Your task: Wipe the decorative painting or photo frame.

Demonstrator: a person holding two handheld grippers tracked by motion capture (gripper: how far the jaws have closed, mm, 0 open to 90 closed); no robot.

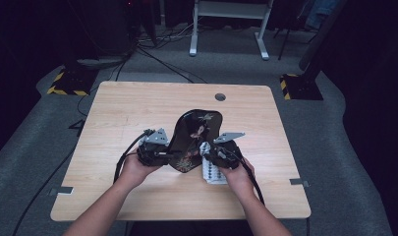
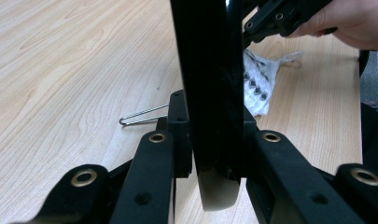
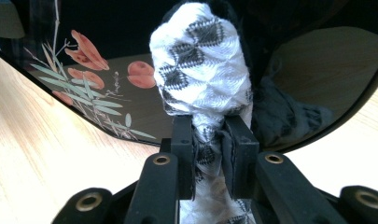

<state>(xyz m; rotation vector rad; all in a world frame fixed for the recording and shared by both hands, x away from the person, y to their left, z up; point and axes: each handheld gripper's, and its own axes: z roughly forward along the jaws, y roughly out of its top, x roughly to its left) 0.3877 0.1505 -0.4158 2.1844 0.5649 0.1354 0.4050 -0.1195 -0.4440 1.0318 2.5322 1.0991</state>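
Note:
A glossy black tray (image 1: 194,132) painted with red flowers and green leaves stands tilted up off the wooden table (image 1: 137,108). My left gripper (image 1: 163,156) is shut on its left edge; in the left gripper view the jaws (image 2: 214,158) clamp the tray's rim (image 2: 207,70). My right gripper (image 1: 210,157) is shut on a white cloth (image 1: 213,173) with black diamond marks. The right gripper view shows the bunched cloth (image 3: 203,70) between my jaws (image 3: 213,149), pressed against the tray's painted face (image 3: 107,65).
A bent metal wire (image 2: 142,115) lies on the table just beyond my left gripper. A round cable hole (image 1: 220,97) sits near the table's far edge. Cables (image 1: 152,54) and a white desk frame (image 1: 228,29) are on the floor behind.

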